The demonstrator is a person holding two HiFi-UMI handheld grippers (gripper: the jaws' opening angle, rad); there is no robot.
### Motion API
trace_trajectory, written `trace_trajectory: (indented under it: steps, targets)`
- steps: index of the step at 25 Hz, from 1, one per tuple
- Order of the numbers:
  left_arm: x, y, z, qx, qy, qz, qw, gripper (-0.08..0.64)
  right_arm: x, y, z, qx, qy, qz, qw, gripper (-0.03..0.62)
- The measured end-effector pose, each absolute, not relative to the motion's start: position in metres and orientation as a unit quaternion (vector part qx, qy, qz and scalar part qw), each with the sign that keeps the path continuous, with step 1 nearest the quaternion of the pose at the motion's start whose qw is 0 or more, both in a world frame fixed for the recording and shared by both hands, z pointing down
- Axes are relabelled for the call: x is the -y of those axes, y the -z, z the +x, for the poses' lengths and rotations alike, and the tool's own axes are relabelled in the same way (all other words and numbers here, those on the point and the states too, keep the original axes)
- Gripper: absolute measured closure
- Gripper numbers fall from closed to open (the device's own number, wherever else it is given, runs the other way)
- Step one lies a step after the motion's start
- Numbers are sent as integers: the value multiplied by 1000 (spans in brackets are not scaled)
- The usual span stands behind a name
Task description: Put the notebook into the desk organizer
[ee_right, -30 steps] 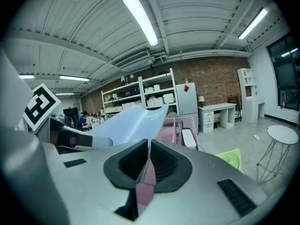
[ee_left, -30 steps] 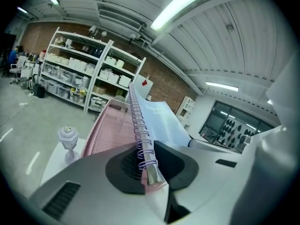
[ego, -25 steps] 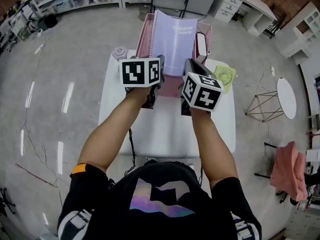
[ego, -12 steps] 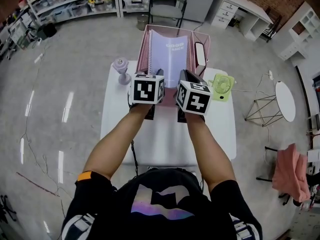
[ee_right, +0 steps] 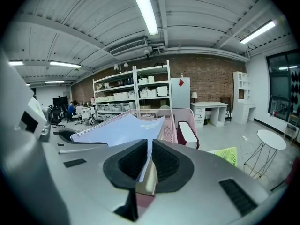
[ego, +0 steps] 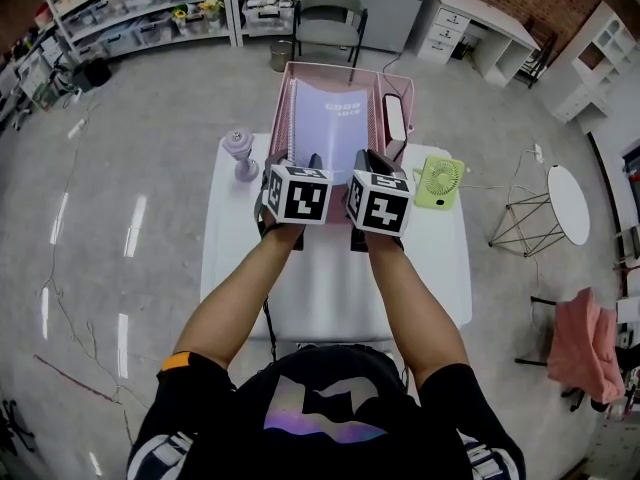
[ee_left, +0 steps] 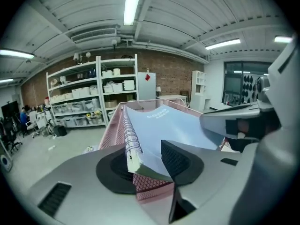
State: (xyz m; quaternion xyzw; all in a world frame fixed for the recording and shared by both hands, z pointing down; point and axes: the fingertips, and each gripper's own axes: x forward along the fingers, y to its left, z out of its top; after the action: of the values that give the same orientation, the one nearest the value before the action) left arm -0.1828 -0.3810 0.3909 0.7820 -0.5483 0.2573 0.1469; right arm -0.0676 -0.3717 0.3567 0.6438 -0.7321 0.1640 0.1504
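Observation:
A lavender spiral notebook (ego: 335, 133) stands tilted inside the pink mesh desk organizer (ego: 345, 68) at the table's far edge. My left gripper (ego: 293, 161) is at the notebook's near spiral corner. Its jaws are opening, and in the left gripper view the corner of the notebook (ee_left: 164, 130) lies loosely between the pads of the left gripper (ee_left: 150, 161), with a gap beside the spiral. My right gripper (ego: 366, 160) is shut on the notebook's near right edge. In the right gripper view the pads of the right gripper (ee_right: 146, 163) pinch the thin edge of the notebook (ee_right: 122, 130).
A white object (ego: 396, 118) stands in the organizer's right compartment. On the white table (ego: 330, 268) are a small purple stand (ego: 240, 153) at the left and a green fan (ego: 437, 181) at the right. A chair (ego: 330, 8) is beyond; a round side table (ego: 572, 196) stands to the right.
The notebook has come down into the organizer, and both grippers have moved lower and closer together. The left jaws have spread apart from the notebook's corner.

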Motion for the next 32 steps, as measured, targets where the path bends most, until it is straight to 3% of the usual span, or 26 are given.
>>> trace_trajectory:
  steps: [6,18,21,32]
  targets:
    - [383,-391,-186,571,-266,765,134,372,369,-352,-68,739,-165,639,137,548]
    - [378,-394,-188,554,-202,781,205,347,355,-337,-63,764,-162,619,89,518]
    - [376,-395,-182,536,-202,790,217,298,351,-341,-76,786,-165,590,88,520]
    - [369,-394,-178,506,-210,803,235,276,332,-374,-102,814,-167,543,121,526]
